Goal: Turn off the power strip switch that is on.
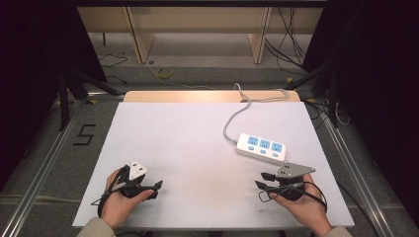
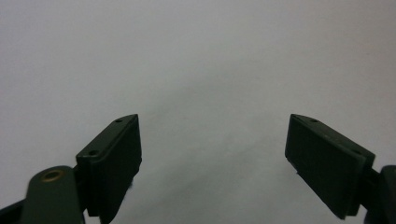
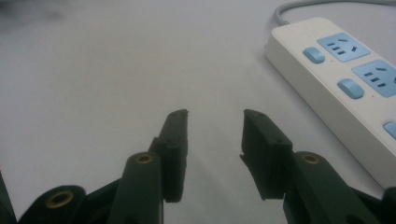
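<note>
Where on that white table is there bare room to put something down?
The table is bare between the left tool and the right tool, and along its left and far sides. Only the right side is crowded, by the power strip and its cord.

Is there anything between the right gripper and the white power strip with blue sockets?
No. In the high view, bare white table separates the right gripper from the white power strip with blue sockets; its open jaws hold nothing.
</note>
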The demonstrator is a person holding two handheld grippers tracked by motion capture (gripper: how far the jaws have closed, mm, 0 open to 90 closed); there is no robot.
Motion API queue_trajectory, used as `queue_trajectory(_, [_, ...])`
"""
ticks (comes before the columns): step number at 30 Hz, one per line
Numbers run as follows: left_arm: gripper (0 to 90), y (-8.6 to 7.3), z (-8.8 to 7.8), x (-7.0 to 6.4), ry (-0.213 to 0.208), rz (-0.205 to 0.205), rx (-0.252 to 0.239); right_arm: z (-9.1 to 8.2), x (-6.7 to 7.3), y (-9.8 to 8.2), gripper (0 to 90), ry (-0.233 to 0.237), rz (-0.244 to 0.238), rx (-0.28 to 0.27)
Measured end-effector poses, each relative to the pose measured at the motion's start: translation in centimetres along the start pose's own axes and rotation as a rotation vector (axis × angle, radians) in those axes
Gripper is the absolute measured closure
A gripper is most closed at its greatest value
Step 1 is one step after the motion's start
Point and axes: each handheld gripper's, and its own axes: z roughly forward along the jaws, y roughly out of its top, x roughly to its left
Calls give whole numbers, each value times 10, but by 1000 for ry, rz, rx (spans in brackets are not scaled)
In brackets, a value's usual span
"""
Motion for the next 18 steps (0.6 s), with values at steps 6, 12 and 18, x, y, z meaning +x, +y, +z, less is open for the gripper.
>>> queue_trajectory(6, [186, 0, -1, 0, 1, -4, -6, -1, 1, 2, 623, 3, -8, 8])
queue_trajectory(12, [188, 0, -1, 1, 4, -2, -7, 0, 2, 4, 677, 6, -23, 25])
queue_trajectory(18, [188, 0, -1, 0, 4, -2, -7, -1, 4, 8, 797, 4, -52, 49])
